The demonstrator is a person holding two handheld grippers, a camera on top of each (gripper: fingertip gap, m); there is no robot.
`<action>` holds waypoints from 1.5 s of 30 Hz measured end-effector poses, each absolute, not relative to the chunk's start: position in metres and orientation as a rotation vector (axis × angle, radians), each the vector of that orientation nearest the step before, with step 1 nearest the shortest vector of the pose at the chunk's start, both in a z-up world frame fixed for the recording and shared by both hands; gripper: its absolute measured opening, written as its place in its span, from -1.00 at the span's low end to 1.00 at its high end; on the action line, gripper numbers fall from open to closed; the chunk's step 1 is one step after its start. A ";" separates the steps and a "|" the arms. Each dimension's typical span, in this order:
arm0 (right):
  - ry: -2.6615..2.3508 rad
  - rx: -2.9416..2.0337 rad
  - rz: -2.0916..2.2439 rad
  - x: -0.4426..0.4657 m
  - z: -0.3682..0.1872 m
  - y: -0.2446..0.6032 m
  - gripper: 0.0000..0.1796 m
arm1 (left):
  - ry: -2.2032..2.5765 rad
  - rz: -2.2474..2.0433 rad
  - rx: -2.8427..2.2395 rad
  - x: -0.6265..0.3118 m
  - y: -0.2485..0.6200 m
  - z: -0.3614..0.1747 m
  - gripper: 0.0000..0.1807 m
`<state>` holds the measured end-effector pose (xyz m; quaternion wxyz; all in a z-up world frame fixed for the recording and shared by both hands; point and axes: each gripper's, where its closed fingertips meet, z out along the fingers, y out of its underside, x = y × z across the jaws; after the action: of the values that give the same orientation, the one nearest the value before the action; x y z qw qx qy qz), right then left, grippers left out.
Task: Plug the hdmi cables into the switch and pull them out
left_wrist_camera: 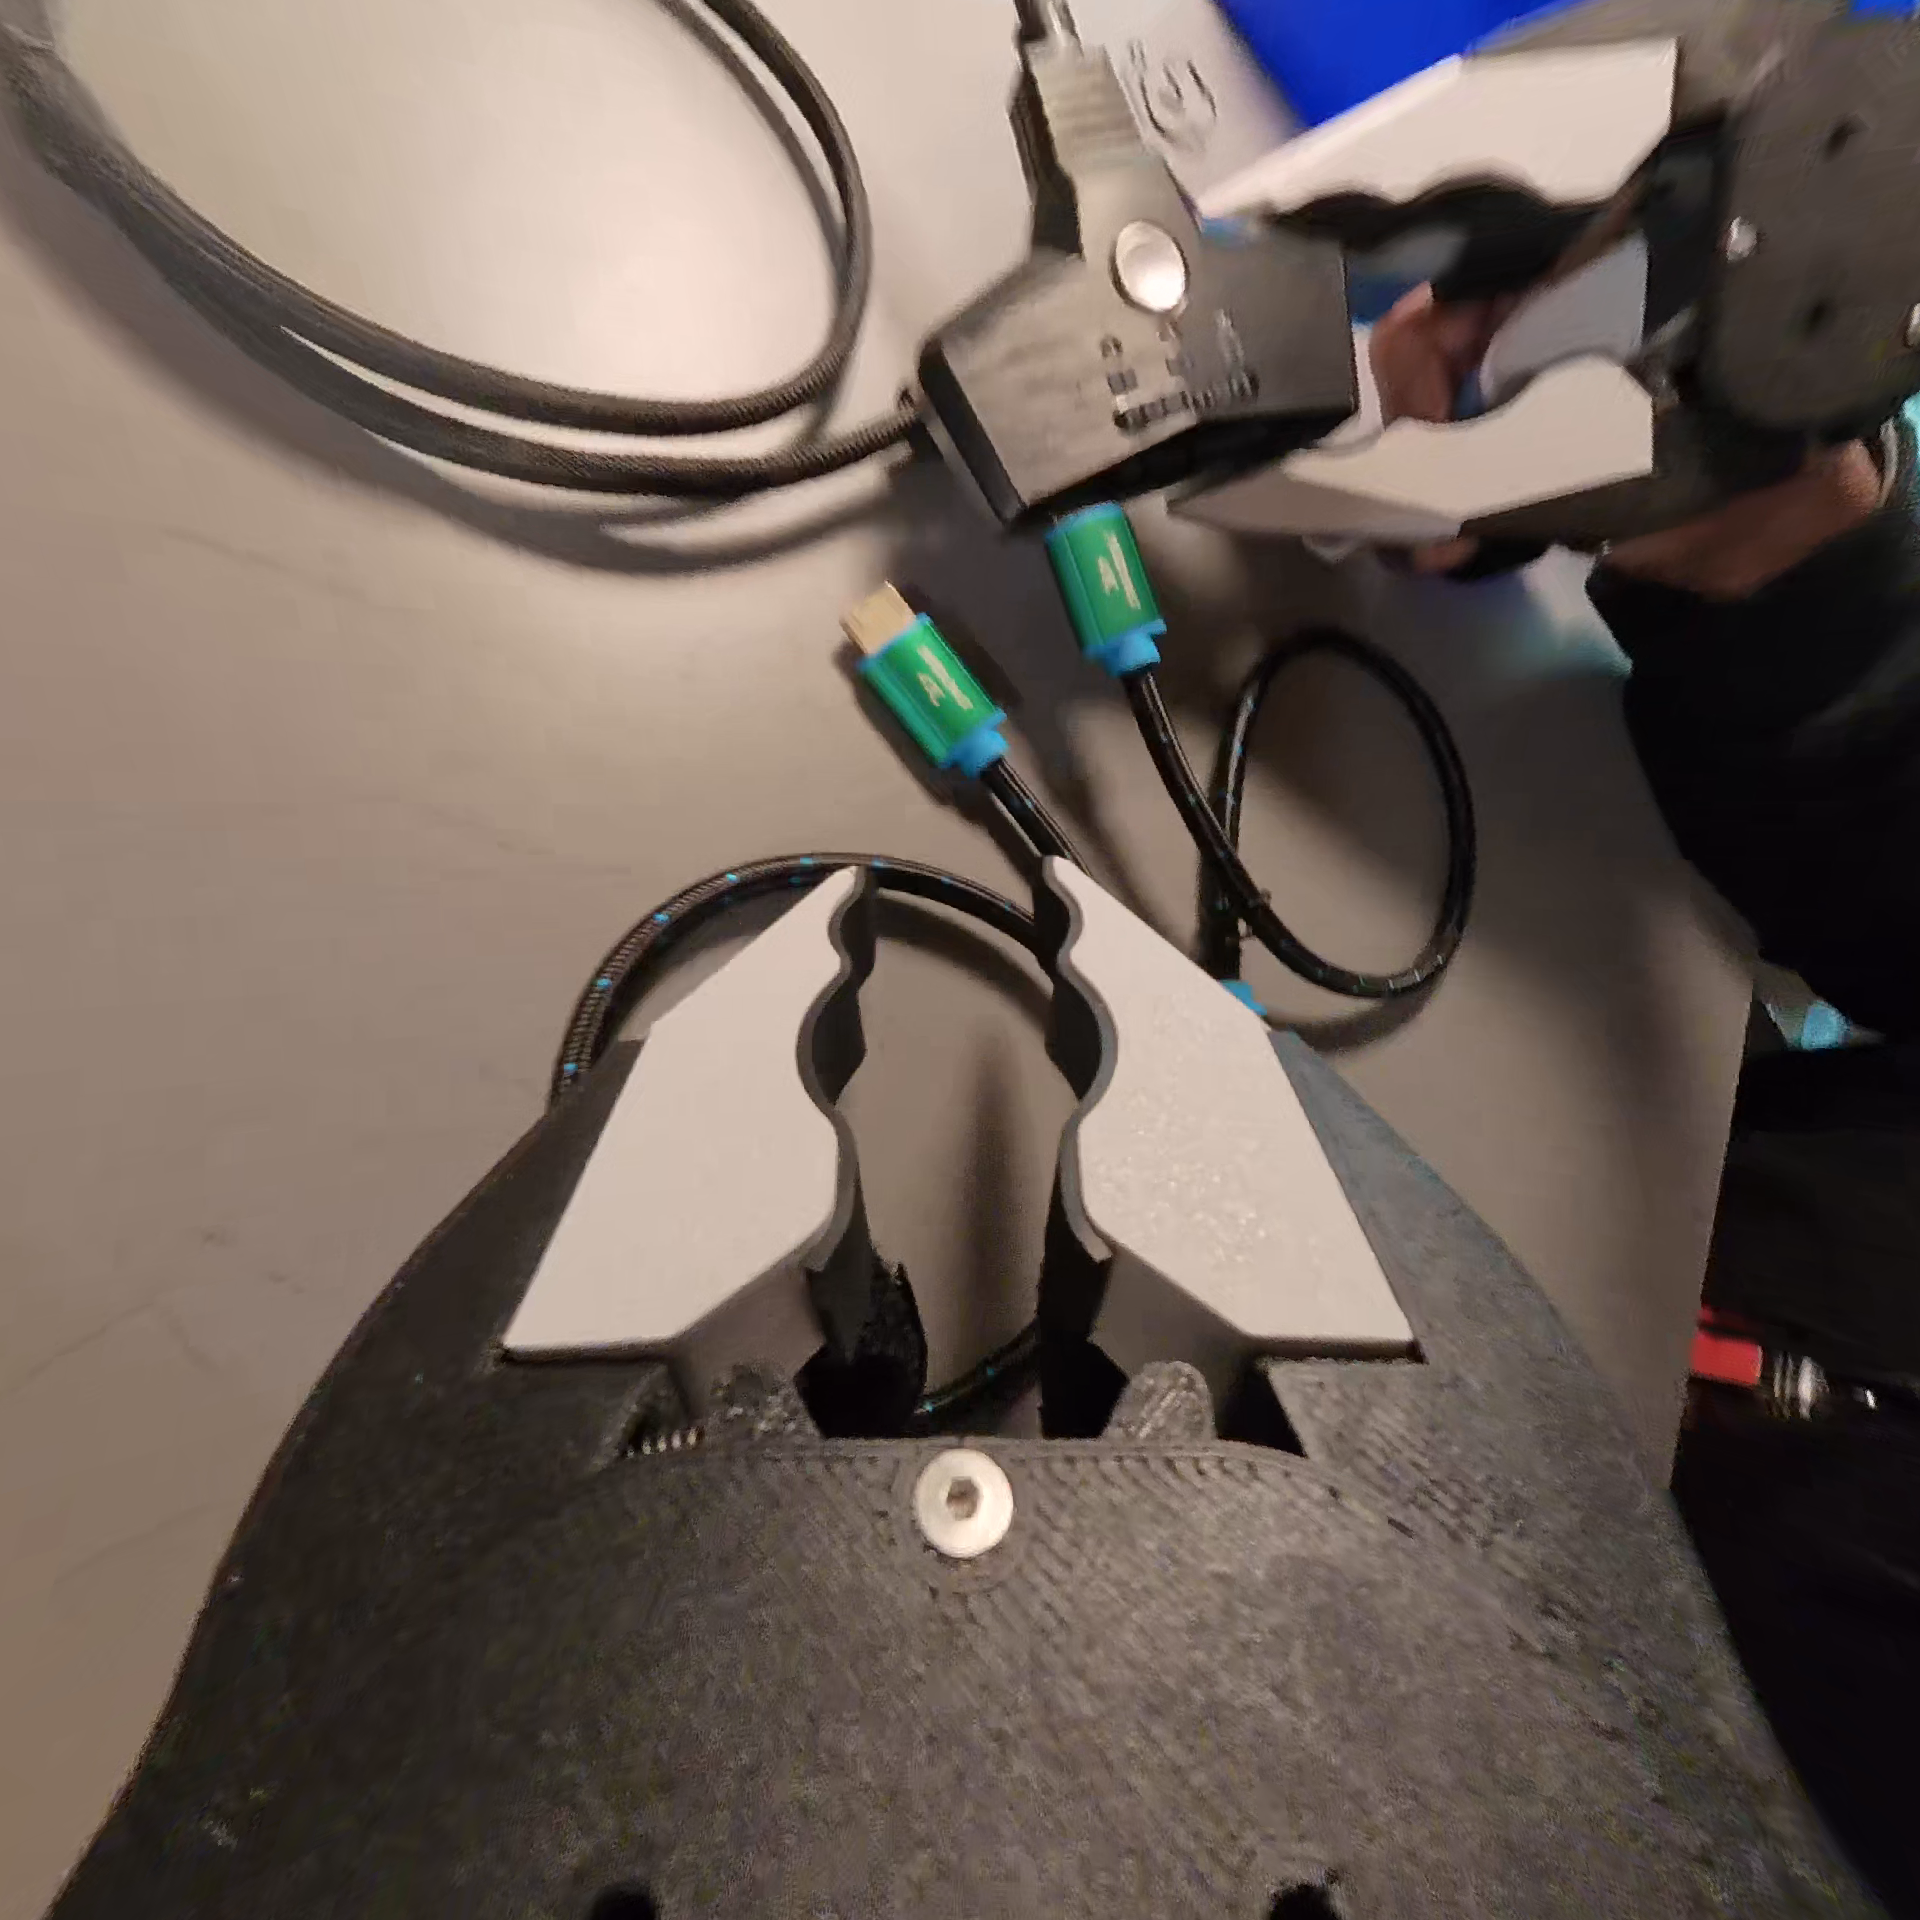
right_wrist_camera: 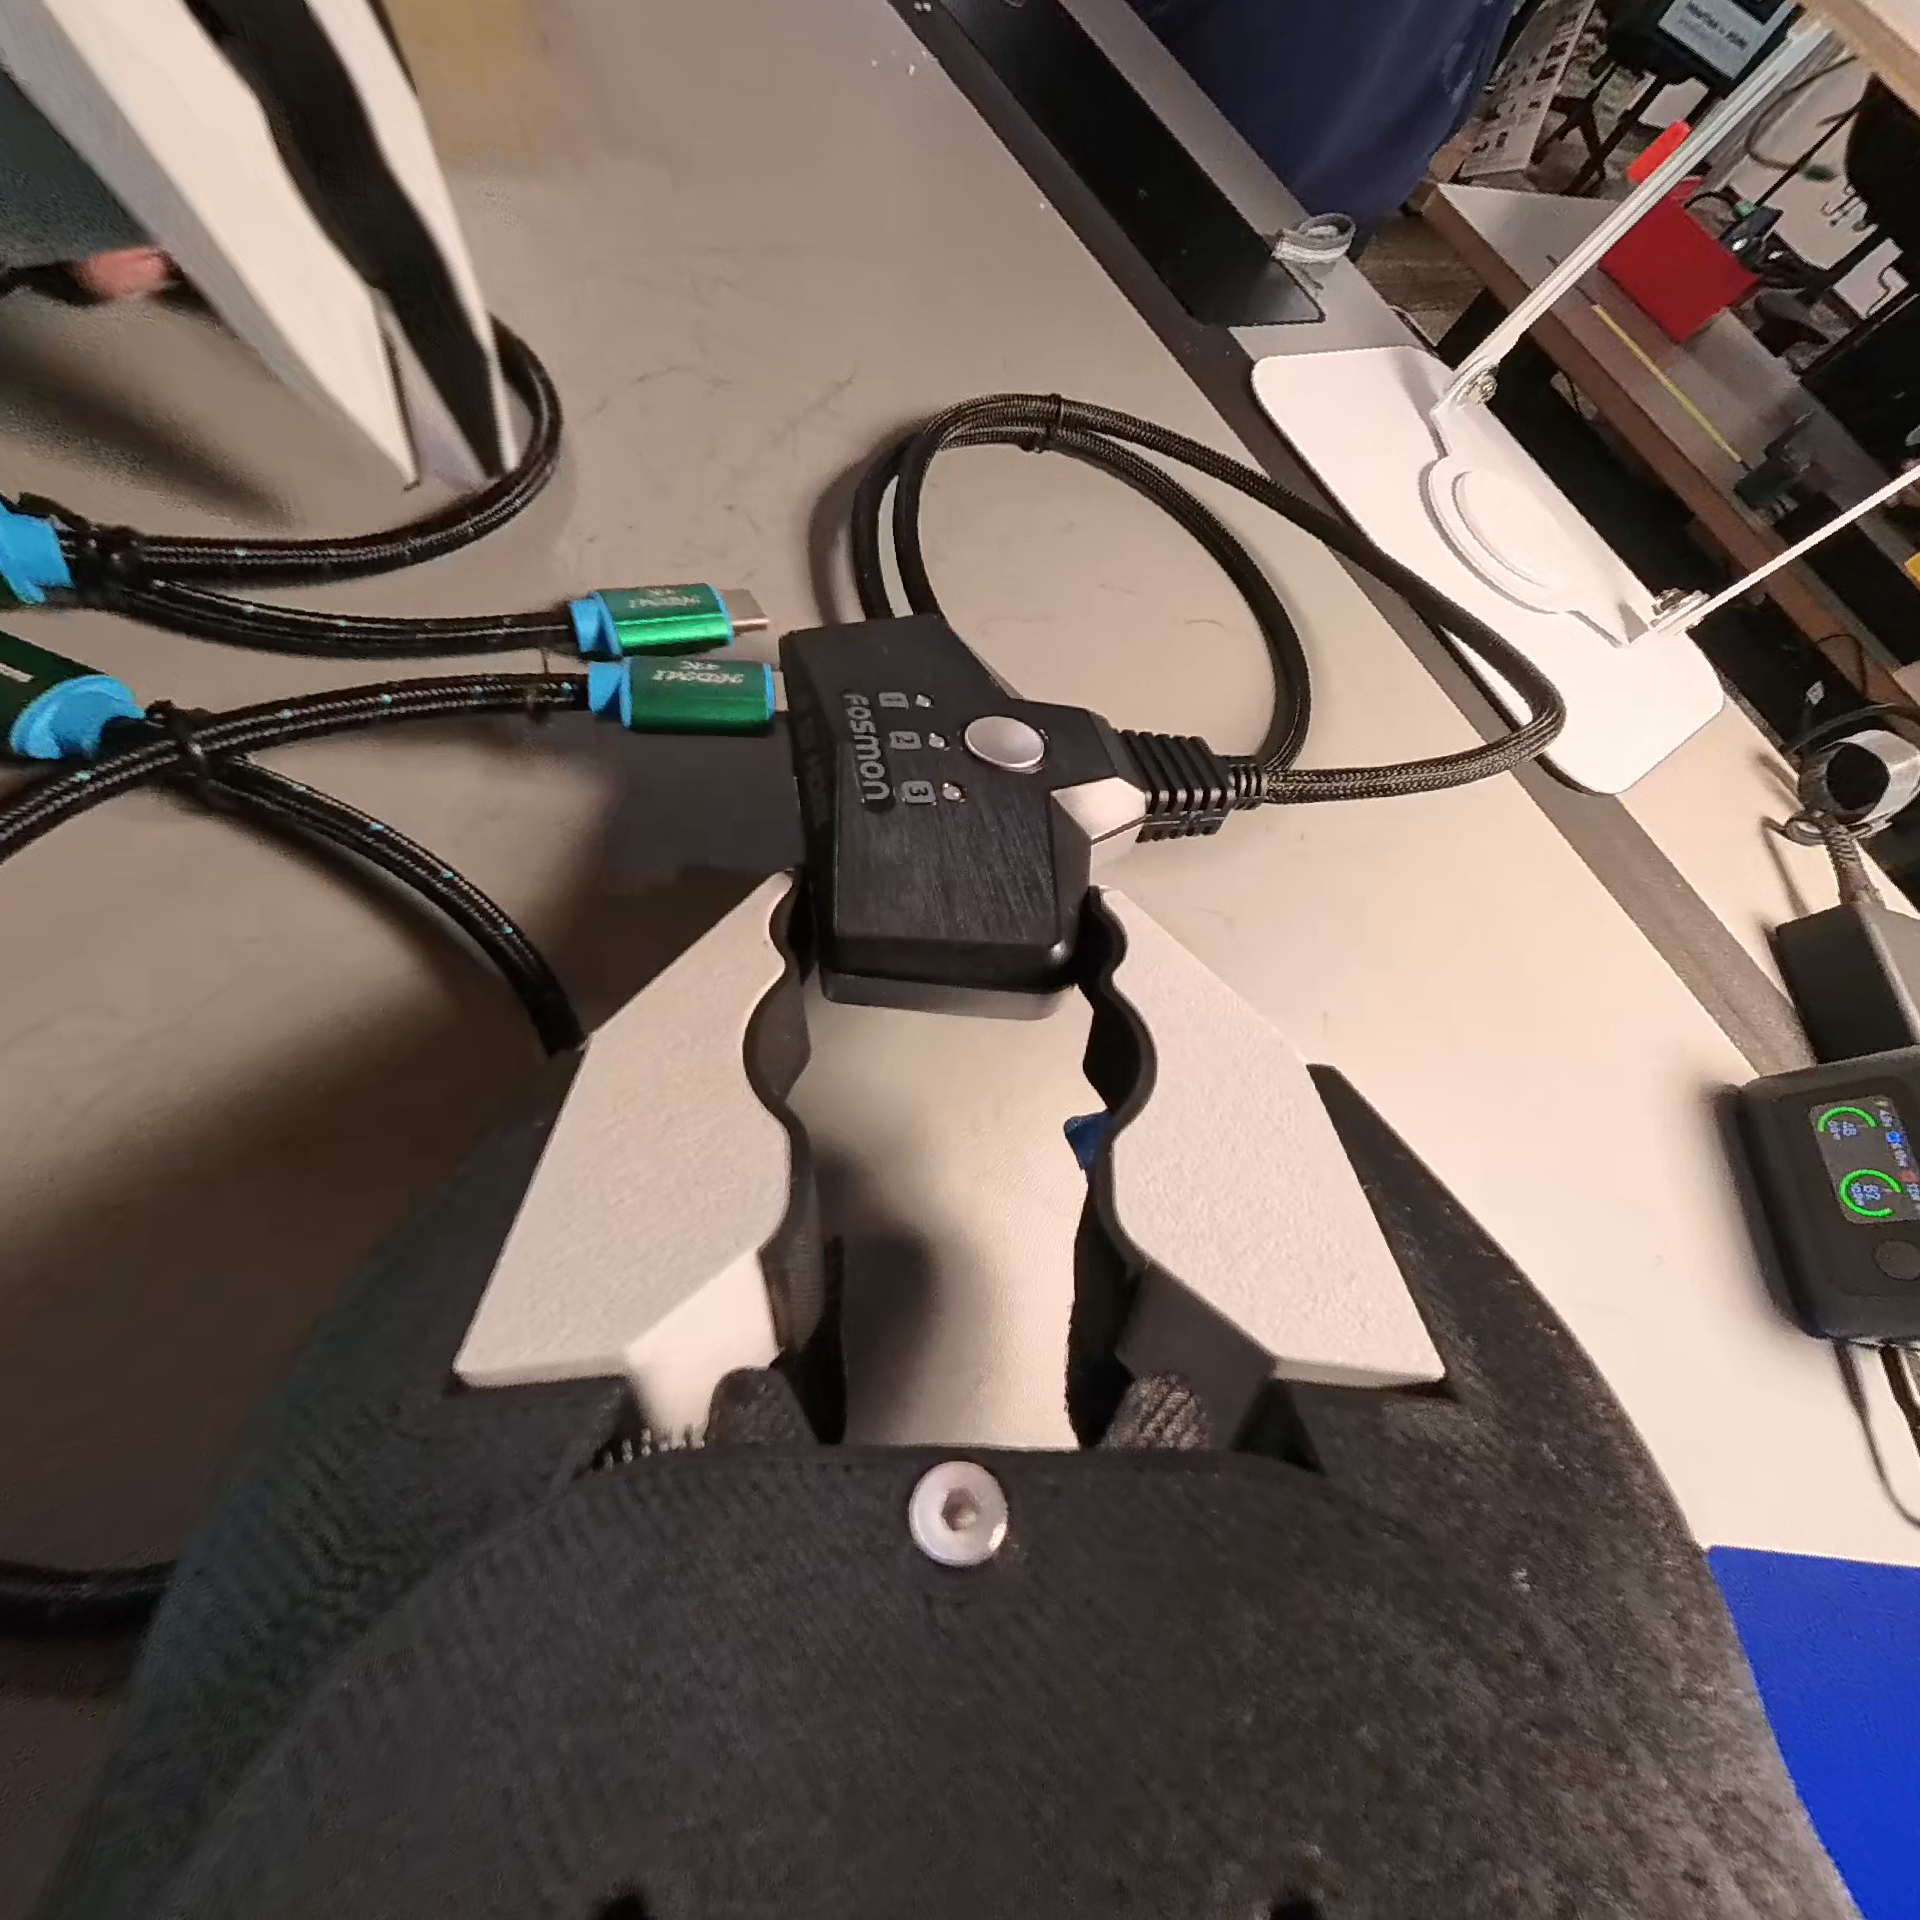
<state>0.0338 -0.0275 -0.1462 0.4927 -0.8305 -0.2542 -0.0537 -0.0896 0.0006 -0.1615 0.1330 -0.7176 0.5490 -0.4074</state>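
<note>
Black switch (right_wrist_camera: 935,831) clamped between right gripper (right_wrist_camera: 940,914) tips, left gripper (left_wrist_camera: 951,894) parted

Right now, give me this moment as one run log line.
right gripper: shut on switch | left gripper: open, empty | one green plug in switch | other green plug loose on table

the switch (right_wrist_camera: 940,821) bears white lettering and three numbered marks.

one switch (right_wrist_camera: 935,821), two green plugs (right_wrist_camera: 698,694), two grippers (left_wrist_camera: 956,904)
</note>
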 end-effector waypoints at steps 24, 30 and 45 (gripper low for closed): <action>-0.616 -1.968 -0.161 0.034 -0.138 -0.026 -0.42 | 1.500 -1.151 -2.013 -0.098 0.024 -0.139 -0.52; -0.613 -1.974 -0.162 0.035 -0.139 -0.027 -0.42 | 1.541 -1.068 -2.052 -0.098 0.026 -0.159 -0.50; -0.620 -1.979 -0.158 0.032 -0.143 -0.025 -0.42 | 1.532 -0.987 -1.945 -0.095 0.037 -0.152 -0.49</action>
<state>0.0322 -0.0255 -0.1434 0.5065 -0.8204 -0.2570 -0.0655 -0.0949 0.0368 -0.1522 0.2356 -0.7092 0.5586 -0.3599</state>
